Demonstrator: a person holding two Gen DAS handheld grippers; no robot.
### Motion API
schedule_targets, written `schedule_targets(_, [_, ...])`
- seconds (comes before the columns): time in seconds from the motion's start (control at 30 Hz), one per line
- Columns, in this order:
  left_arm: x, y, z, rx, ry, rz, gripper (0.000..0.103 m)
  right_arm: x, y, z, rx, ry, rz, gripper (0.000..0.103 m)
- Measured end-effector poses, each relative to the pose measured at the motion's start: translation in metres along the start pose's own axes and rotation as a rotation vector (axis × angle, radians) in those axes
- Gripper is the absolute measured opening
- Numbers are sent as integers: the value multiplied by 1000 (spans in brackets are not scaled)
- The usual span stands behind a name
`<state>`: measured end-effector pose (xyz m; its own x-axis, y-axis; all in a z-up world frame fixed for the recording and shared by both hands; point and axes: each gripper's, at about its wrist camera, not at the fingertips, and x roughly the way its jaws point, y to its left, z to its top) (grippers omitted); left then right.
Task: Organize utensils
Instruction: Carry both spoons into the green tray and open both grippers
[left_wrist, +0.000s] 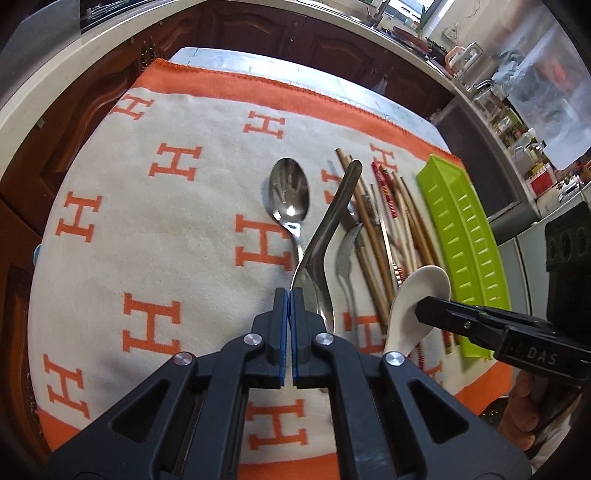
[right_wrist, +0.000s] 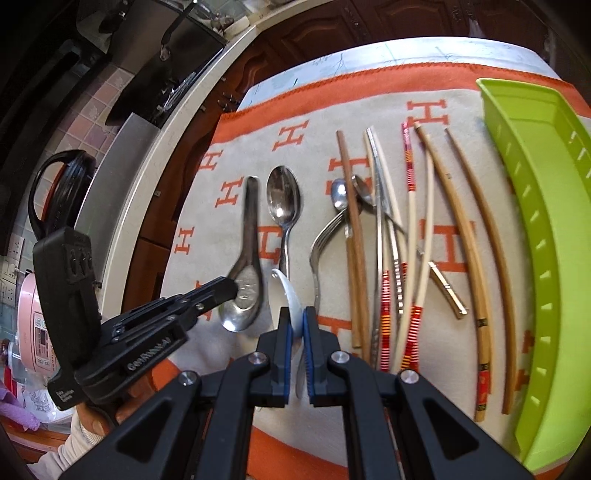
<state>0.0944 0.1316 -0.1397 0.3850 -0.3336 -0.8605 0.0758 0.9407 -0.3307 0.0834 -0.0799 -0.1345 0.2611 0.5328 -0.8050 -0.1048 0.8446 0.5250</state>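
Observation:
My left gripper is shut on the rim of a steel soup spoon's bowl, and the flat handle points away from me. From the right wrist view, the left gripper pinches that steel soup spoon just above the cloth. The right gripper is shut on a white ceramic spoon, held edge-on. In the left wrist view the right gripper clamps the white ceramic spoon by its bowl. A lime green slotted tray lies at the right of the cloth.
On the orange and cream cloth lie a steel tablespoon, a fork, a small spoon, several chopsticks and a short metal bar. Dark cabinets and a counter edge ring the table. A hand grips the right tool.

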Motion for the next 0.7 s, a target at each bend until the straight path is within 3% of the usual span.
schedule_targets(0.17, [-9,-27,4,16,3,-33,0,-17,-14,1,28,-31,11,6])
schedule_targets(0.4, [-12,-115,21,84,-8,-100,0,-76,-42,16,74,-136,-6,5])
schedule_targets(0.57, [-1,-181,29,93,6,-141,0,-139,-71,31,60,-221,-132,6])
schedule_targets(0.7, [27,-225,26,89,36,-141,0,-162,-95,37,48,-216,-237,6])
